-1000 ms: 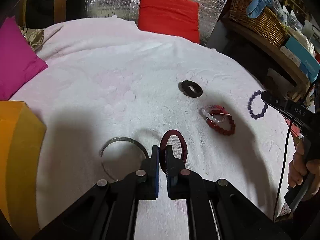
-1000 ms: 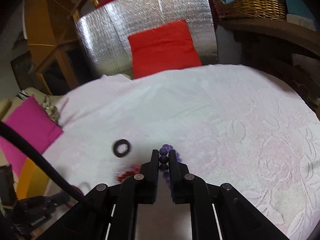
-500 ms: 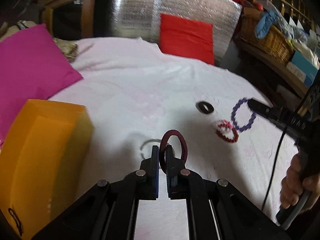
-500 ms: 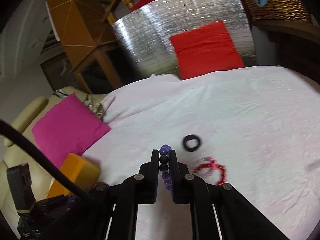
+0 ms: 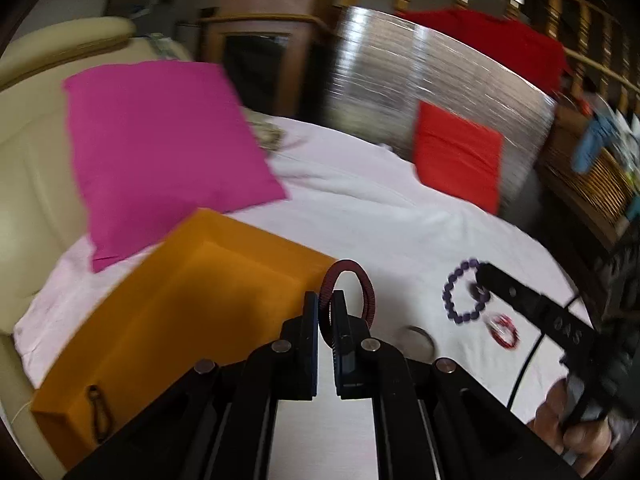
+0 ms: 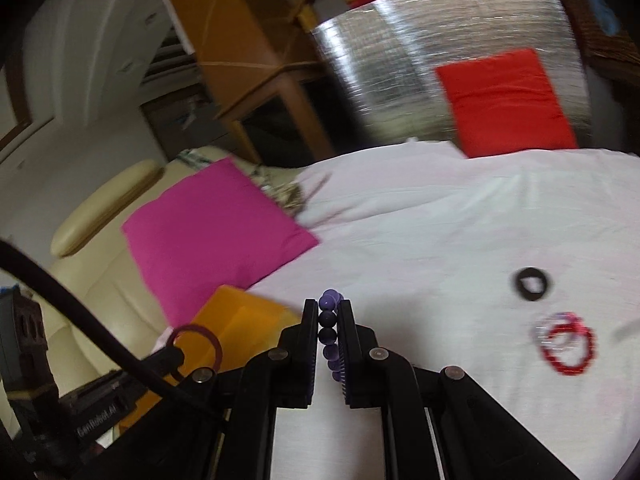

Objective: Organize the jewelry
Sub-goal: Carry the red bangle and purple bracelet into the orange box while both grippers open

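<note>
My left gripper (image 5: 329, 300) is shut on a dark red ring bracelet (image 5: 366, 290) and holds it in the air beside the right corner of an open orange box (image 5: 192, 312). My right gripper (image 6: 328, 308) is shut on a purple bead bracelet (image 6: 329, 326), also lifted; that bracelet shows in the left wrist view (image 5: 460, 292). The orange box (image 6: 244, 320) and the dark red bracelet (image 6: 200, 344) show low left in the right wrist view. On the white cloth lie a red bead bracelet (image 6: 568, 350), a black ring (image 6: 532, 284) and a silver bangle (image 5: 418, 336).
A magenta cushion (image 5: 160, 144) lies behind the box against a cream sofa (image 5: 28, 152). A red cushion (image 5: 456, 156) leans on a silver foil panel (image 5: 432, 80) at the back. A wicker basket (image 5: 592, 176) stands on a shelf at the right.
Both grippers have swung left toward the orange box, carrying their bracelets. The box now fills the lower left of the left wrist view; the loose jewelry has slid to the right.
</note>
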Demonstrator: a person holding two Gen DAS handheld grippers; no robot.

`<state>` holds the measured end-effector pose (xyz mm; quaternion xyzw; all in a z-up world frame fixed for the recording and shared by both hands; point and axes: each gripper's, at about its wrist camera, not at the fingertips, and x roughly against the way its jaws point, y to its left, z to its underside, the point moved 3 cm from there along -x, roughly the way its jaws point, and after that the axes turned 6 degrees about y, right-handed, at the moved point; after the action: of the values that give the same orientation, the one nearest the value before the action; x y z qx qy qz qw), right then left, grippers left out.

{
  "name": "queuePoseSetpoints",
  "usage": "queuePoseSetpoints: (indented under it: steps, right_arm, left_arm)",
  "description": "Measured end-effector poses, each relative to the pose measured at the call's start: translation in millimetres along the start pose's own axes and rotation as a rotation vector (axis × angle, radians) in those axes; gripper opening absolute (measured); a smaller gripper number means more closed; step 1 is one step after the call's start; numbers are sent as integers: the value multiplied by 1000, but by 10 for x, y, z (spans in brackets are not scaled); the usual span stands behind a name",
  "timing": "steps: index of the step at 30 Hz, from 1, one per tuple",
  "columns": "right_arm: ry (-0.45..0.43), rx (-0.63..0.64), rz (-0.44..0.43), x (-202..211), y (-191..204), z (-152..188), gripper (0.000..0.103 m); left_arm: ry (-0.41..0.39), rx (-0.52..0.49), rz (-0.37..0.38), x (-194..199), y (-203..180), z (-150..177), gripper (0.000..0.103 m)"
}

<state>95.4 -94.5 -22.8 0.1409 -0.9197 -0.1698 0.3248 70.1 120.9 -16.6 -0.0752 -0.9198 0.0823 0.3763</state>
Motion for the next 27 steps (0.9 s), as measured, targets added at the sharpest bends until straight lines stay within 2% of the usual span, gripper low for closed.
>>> queuePoseSetpoints:
  steps: [9,15,21,25,26,27]
  right_arm:
    - [74,76,-88,-534,800,126,11]
    - [163,106,-54,-967,1118,222,11]
    - [251,74,-12,-1321,1143,348,11]
    - [296,62,6,-1434,1106,421,11]
    - [311,59,10,-1459,1099,434,11]
    - [326,52,21,-1477,1075,453,11]
  left_arm:
    - [37,129,-198,-97,841,75,6]
    - [110,220,-256,-224,1285,209,6]
    - [189,319,-287,-372,1595,324,6]
    - [223,334,-323,-427,1628,362,6]
    - [228,334,-342,-438,1626,366,8]
    - [229,331,-355,-445,1630,367,15]
